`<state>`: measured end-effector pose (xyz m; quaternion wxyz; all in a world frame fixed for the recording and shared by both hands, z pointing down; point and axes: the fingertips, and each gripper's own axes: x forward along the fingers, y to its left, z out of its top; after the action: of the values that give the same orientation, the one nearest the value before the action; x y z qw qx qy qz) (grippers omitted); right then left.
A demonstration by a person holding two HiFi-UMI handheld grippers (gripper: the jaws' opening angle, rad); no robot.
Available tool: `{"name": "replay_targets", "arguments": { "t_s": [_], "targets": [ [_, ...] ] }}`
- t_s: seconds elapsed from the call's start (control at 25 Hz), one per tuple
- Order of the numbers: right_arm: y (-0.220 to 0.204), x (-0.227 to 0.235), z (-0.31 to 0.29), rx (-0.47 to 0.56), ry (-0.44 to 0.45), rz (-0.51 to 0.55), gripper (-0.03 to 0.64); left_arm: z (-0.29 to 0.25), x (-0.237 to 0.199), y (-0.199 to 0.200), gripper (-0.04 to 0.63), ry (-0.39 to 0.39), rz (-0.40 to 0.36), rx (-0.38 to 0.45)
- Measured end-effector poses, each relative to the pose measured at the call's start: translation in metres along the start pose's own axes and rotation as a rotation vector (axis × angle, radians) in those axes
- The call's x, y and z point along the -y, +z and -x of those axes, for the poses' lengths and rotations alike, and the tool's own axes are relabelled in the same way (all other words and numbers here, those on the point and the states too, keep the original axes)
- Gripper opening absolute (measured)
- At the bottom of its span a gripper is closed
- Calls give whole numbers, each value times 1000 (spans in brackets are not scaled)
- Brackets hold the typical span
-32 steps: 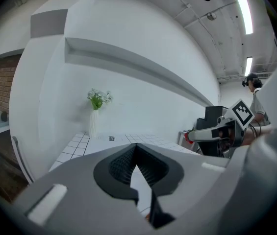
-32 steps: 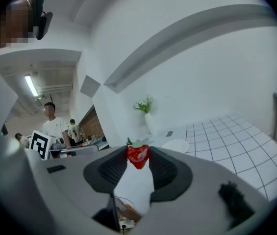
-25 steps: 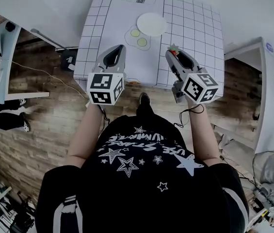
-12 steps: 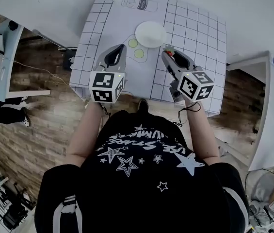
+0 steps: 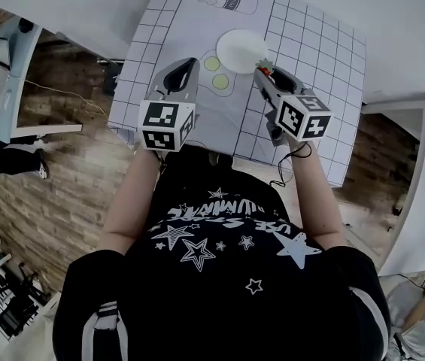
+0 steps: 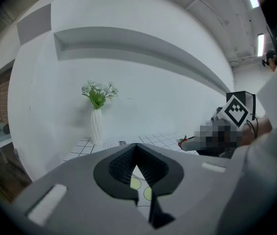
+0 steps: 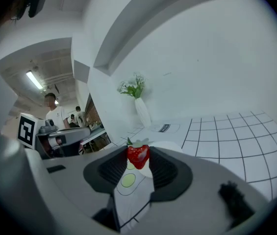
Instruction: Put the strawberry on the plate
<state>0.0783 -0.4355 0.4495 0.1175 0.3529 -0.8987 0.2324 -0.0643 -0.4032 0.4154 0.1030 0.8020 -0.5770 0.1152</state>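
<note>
A red strawberry (image 7: 138, 156) with a green top sits pinched between the dark pads of my right gripper (image 7: 139, 150), which is shut on it. In the head view the strawberry (image 5: 265, 71) hangs at the near right rim of the round white plate (image 5: 239, 50), and the right gripper (image 5: 263, 68) points toward the plate. The plate (image 7: 169, 146) shows just behind the berry. My left gripper (image 5: 191, 63) hovers left of the plate, shut, with nothing in it; its tips (image 6: 137, 147) meet.
The table (image 5: 314, 59) has a white grid top with a grey mat (image 5: 197, 28) bearing printed yellow-green circles (image 5: 216, 72). A white vase of flowers (image 6: 96, 116) stands at the far wall. Wooden floor and a side desk (image 5: 1, 89) lie left.
Both grippers have moved forward over the table toward the plate. The strawberry, still held, has gone from right of the plate to its near right rim.
</note>
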Motion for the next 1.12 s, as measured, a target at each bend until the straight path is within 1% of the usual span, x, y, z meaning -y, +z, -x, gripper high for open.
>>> {"name": "replay_targets", "arguments": {
  "t_s": [0.2, 0.4, 0.52, 0.68, 1.12],
  "targets": [
    [-10, 10, -26, -51, -44, -1, 147, -19, -13, -12, 5, -23, 16, -28],
    [-16, 23, -50, -103, -102, 7, 147, -49, -22, -19, 5, -73, 26, -56],
    [-23, 31, -66, -151, -133, 17, 147, -65, -26, -20, 5, -100, 29, -65],
    [-32, 40, -83, -202, -159, 20, 147, -81, -31, -24, 5, -133, 27, -81],
    [-58, 53, -114, -353, -227, 73, 147, -100, -43, -40, 5, -179, 49, -131]
  ]
}}
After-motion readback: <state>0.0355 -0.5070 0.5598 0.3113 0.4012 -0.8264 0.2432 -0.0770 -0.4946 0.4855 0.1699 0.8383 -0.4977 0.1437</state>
